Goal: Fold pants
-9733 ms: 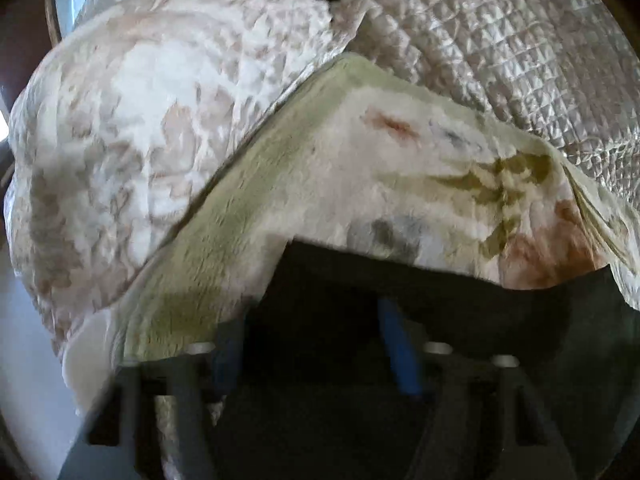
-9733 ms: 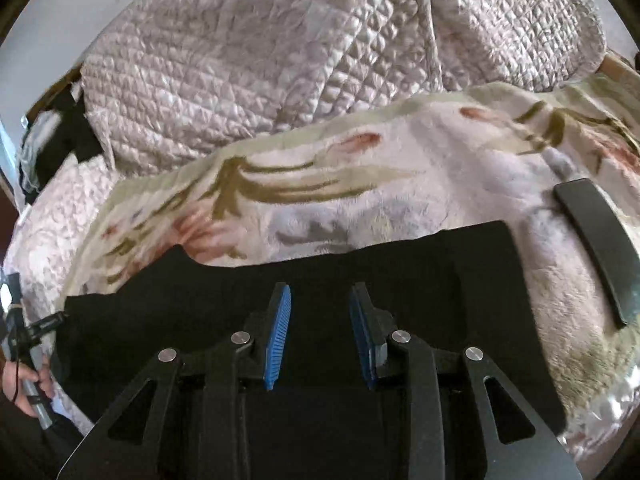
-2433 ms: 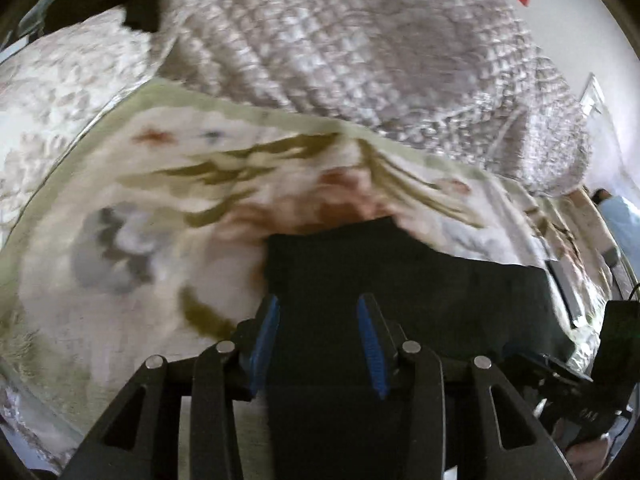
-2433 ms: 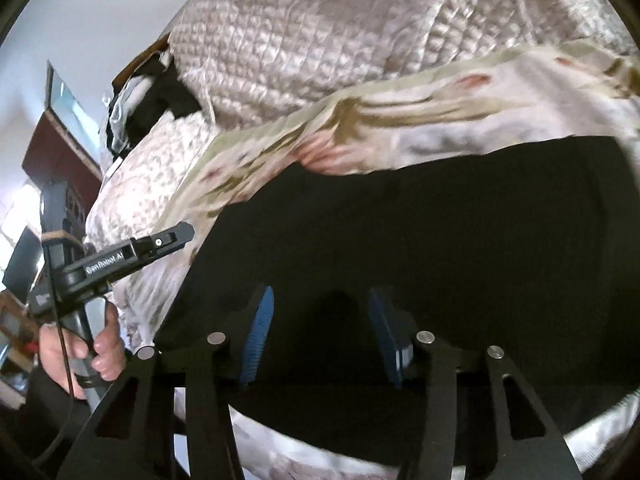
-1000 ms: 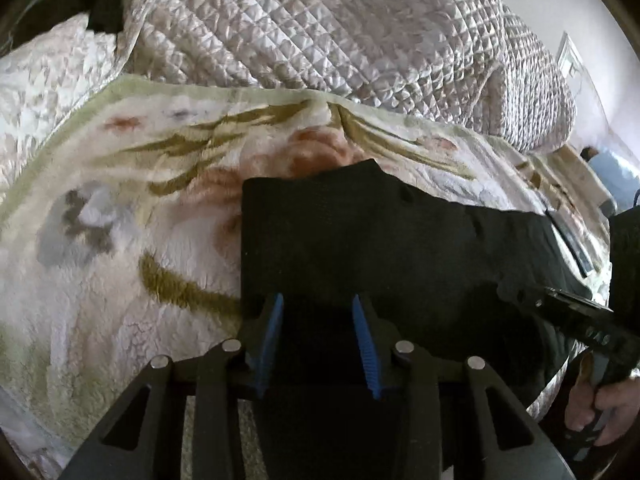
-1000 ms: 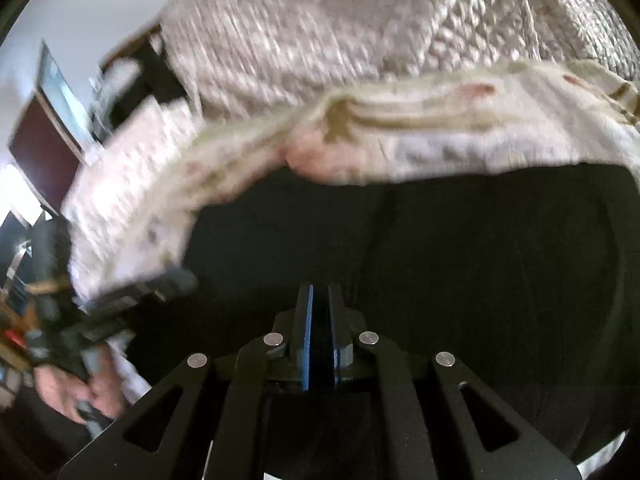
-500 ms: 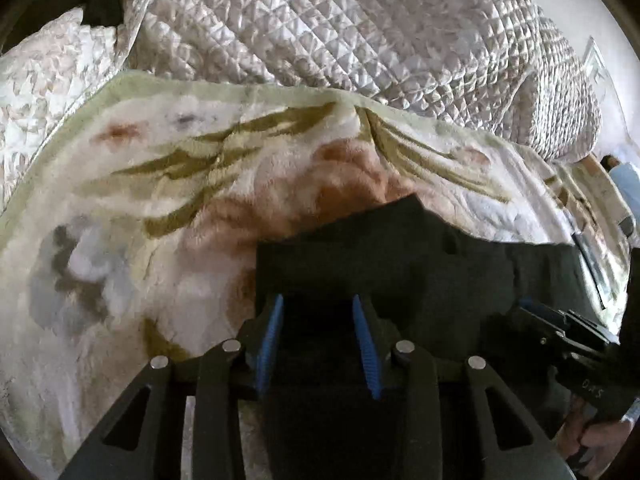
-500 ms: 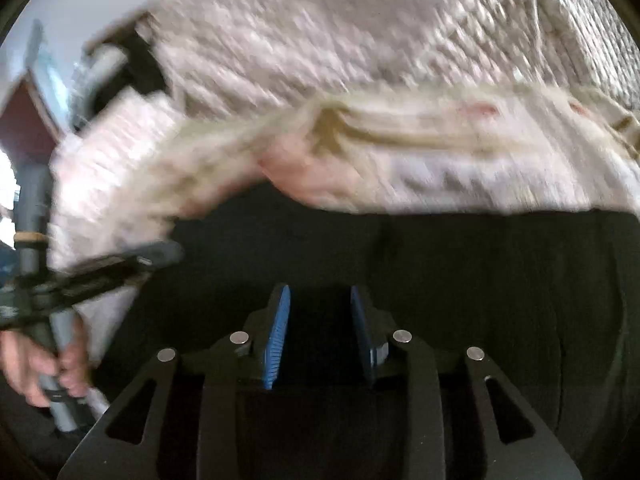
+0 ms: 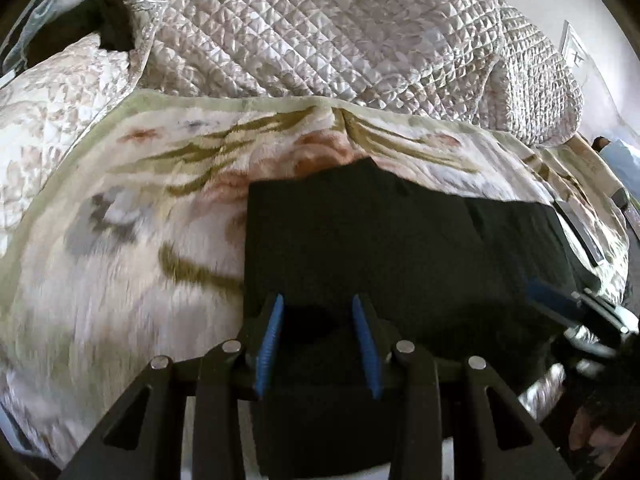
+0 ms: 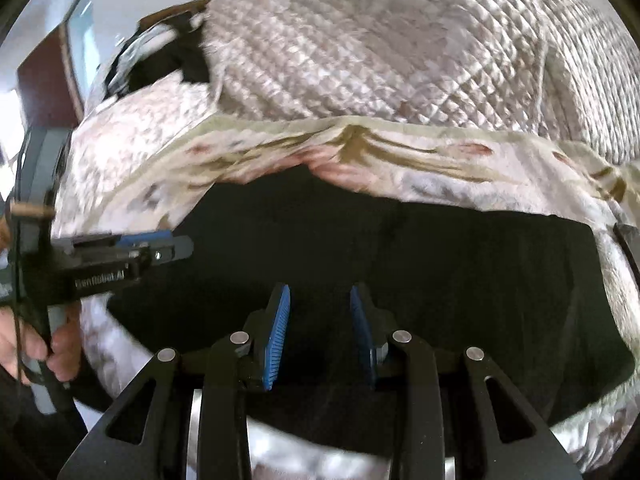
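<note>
Black pants (image 9: 400,248) lie under both grippers' parted jaws; only the right view shows a hand (image 10: 36,344).

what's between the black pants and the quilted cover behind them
A strip of the floral blanket separates the black pants from the quilted cover; both wrist views show it.

One pair of black pants (image 9: 400,248) on one floral blanket (image 9: 120,240) — one quilted cover (image 9: 320,32), two grippers (image 9: 316,312) (image 10: 320,304).
</note>
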### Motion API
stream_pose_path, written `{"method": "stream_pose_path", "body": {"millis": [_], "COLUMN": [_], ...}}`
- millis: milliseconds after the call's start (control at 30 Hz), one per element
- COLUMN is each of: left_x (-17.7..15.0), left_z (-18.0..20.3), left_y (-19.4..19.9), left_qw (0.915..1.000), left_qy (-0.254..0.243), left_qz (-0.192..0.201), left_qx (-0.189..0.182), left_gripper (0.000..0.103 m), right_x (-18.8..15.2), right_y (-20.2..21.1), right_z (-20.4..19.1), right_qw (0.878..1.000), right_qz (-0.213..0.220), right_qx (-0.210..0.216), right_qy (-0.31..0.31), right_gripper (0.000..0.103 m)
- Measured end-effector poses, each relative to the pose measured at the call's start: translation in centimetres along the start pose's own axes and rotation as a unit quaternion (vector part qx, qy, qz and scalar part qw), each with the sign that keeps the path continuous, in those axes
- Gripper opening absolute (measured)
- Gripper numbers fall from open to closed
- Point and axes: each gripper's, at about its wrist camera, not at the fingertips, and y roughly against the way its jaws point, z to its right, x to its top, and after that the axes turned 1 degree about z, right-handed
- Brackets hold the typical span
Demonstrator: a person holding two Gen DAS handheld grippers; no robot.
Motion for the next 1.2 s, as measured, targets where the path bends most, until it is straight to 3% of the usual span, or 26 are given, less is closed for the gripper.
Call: {"method": "stream_pose_path", "body": {"millis": [133,233,433,533,633,800,967,1200], "left_x": [-1.9,-2.0,-2.1,-2.2,-2.3,-2.1,-0.7,0.8], "left_z": [0.5,0.8,0.6,0.7,0.8,1.2,0.8,0.3], "left_y": [0.5,0.5,0.5,0.5,0.4,0.4,0.2,-0.6], "left_qw": [0.9998,0.9996,0.9995,0.9995,0.9995,0.9993,0.9998,0.9996], "left_qy": [-0.008,-0.013,-0.009,-0.01,-0.009,-0.023,-0.012,-0.013], "left_qz": [0.018,0.023,0.029,0.031,0.03,0.03,0.014,0.01], "left_qx": [0.008,0.013,0.005,0.006,0.004,0.004,0.009,0.022], "left_gripper": [0.039,0.04,0.041,0.042,0.046,0.051,0.051,0.051], "right_x": [-1.2,-1.3,-1.6,-1.9,-1.8,-1.5,-1.9,-3.7], "right_y": [-0.2,0.0,0.9,1.6,2.3,3.7,5.4,6.7], "right_z": [-0.7,0.1,2.0,4.6,6.6,7.5,9.6,11.6], "right_qw": [0.999,1.0,0.999,0.994,0.991,0.986,0.973,0.953], "right_qz": [0.005,0.004,0.01,0.012,0.02,0.034,0.044,0.025], "right_qx": [-0.027,-0.017,-0.043,-0.088,-0.06,-0.079,-0.069,-0.052], "right_qy": [0.032,0.009,-0.022,-0.064,-0.119,-0.145,-0.214,-0.298], "right_gripper": [0.037,0.037,0.036,0.036,0.036,0.038,0.049,0.05]}}
